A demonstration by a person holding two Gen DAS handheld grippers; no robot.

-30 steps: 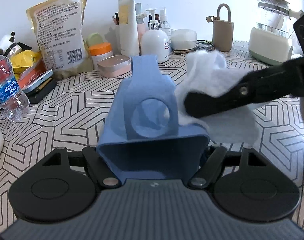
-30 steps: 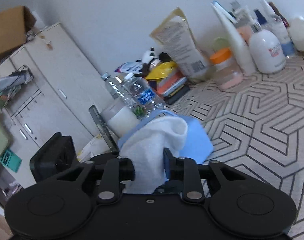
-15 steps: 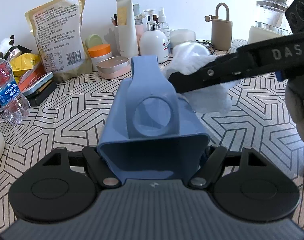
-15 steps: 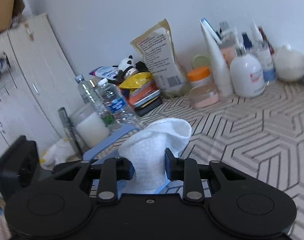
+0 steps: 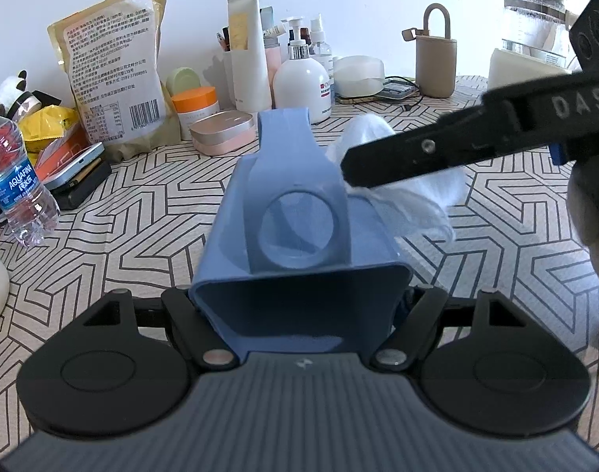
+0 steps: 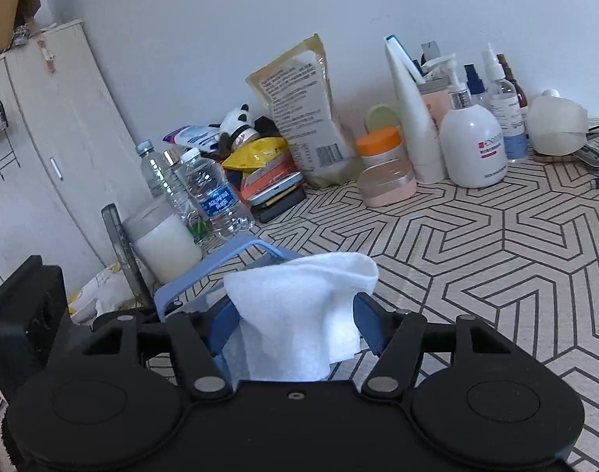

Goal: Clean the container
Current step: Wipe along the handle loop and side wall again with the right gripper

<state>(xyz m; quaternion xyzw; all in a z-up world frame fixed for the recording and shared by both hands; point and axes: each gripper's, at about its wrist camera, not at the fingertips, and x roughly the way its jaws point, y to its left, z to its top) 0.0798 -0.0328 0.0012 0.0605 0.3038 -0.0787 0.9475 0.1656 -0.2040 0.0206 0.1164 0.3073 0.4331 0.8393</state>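
Left gripper (image 5: 299,310) fingers clamp blue container (image 5: 295,236), fingertips hidden; right gripper (image 6: 295,330) fingers pinch white cloth (image 6: 299,306).

White wall (image 6: 220,39), cream cabinet (image 6: 43,137), patterned tabletop (image 6: 496,255)

Right gripper (image 6: 295,326) pinches a folded white wipe (image 6: 299,310), which stands up between the fingers (image 6: 368,314). Just behind and left of it, the blue container (image 6: 220,263), its strap arching toward a frosted jar (image 6: 165,240). Far across the patterned tablecloth (image 6: 496,259): water bottles (image 6: 217,196), a tan pouch (image 6: 303,118), a pump bottle (image 6: 472,137).
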